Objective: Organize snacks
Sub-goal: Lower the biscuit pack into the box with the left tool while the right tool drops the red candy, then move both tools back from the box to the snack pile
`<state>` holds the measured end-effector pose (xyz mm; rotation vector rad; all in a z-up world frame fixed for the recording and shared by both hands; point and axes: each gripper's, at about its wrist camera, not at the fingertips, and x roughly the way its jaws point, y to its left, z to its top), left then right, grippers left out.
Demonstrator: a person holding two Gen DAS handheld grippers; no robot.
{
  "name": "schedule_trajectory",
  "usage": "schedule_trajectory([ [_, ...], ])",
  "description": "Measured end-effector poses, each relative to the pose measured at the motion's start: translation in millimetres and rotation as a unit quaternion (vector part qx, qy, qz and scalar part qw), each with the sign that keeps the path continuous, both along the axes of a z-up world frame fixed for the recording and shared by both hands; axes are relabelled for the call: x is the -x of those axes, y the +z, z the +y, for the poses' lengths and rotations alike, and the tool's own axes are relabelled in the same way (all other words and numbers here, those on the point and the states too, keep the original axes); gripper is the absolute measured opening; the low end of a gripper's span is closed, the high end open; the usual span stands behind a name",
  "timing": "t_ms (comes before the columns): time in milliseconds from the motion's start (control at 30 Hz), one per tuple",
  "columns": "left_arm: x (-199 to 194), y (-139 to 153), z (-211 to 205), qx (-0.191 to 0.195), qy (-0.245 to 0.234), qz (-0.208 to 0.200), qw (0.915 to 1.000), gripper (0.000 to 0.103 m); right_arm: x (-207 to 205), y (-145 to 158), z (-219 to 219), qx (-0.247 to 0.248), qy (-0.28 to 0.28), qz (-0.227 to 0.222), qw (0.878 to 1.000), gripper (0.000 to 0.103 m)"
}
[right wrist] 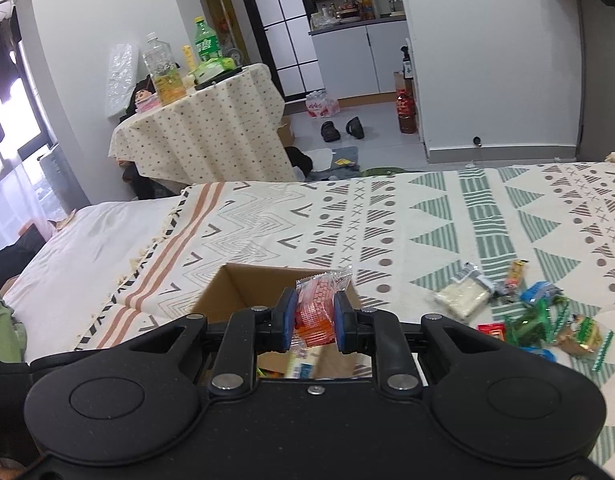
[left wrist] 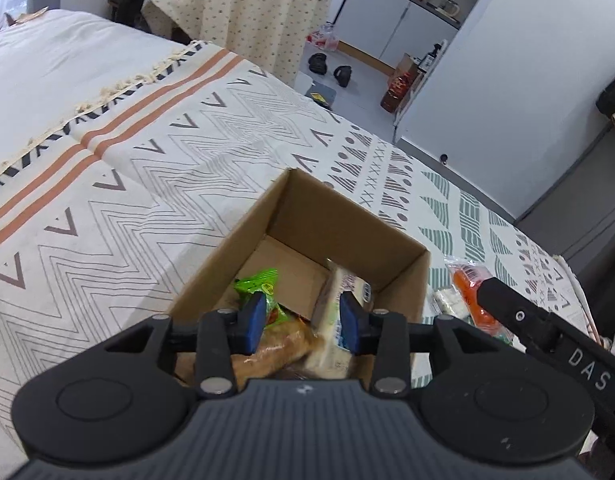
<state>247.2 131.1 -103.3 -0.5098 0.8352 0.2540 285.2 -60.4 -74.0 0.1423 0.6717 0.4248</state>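
Cardboard box (left wrist: 347, 236), open-topped, stands on the patterned bedspread (left wrist: 147, 184) at lower centre of the left wrist view; in the right wrist view only its far corner and part of its interior show at lower centre, behind the gripper. Inside the box lie a green snack packet (left wrist: 259, 284) at left, a pale wrapped packet with blue print (left wrist: 339, 300) leaning against the right-hand wall, and a brown bread-like packet (left wrist: 275, 352) at the near side.

Left gripper (left wrist: 303, 318), lower centre of its frame, hangs over the box interior with its blue pads (left wrist: 254, 322) parted by a moderate gap. The box contents appear between the pads, but nothing is clearly clamped.

Right gripper (right wrist: 315, 318), lower centre of its frame, has its pads pressed against both sides of an orange snack packet (right wrist: 319, 300) in a clear wrapper, which stands up between them above the near rim of the box. In the left wrist view the same orange packet shows at lower right, just outside the right-hand box wall, held at the tip of the black gripper body.

Loose snacks (right wrist: 539, 316) lie scattered on the bedspread at right of the right wrist frame, well apart from the box: a pale white packet (right wrist: 463, 296), and green, blue and red wrappers.

Background, upper left of the right wrist frame: a round table with a dotted cloth (right wrist: 199, 128) bearing bottles (right wrist: 205, 42).
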Motion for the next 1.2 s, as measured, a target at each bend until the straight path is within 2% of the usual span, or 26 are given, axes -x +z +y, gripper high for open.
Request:
schedule_trajectory([
  [200, 0.5, -3.1, 10.3, 0.009, 0.013, 0.004, 0.9999, 0.046, -5.5, -2.8, 14.7, -0.02, 0.018, -0.002, 1.0, 0.021],
  [267, 0.0, -5.0, 11.8, 0.01, 0.017, 0.008, 0.9998, 0.049, -9.0, -4.6, 19.1, -0.029, 0.034, 0.006, 0.999, 0.026],
  [367, -1.2, -7.7, 11.8, 0.011, 0.014, 0.011, 0.9998, 0.051, -10.3, -9.5, 16.3, -0.021, 0.024, 0.016, 0.999, 0.035],
  [700, -3.9, -6.1, -1.4, -0.01, 0.0, 0.009, 0.9999, 0.077, -2.7, -22.8, -31.6, -0.015, -0.036, 0.045, 0.998, 0.051],
  [800, -4.2, -4.0, -9.3, -0.013, -0.006, 0.007, 0.9999, 0.083, 0.5, -24.8, -44.4, -0.01, -0.043, 0.048, 0.998, 0.052],
  [1000, -3.3, 4.4, -31.4, -0.032, -0.027, -0.004, 0.9991, 0.089, 11.2, -30.7, -75.2, 0.0, -0.067, 0.055, 0.996, 0.062],
  [1200, -2.1, 12.5, -57.7, -0.045, -0.055, -0.013, 0.9974, 0.09, 17.5, -32.8, -102.4, 0.006, -0.077, 0.057, 0.995, 0.063],
])
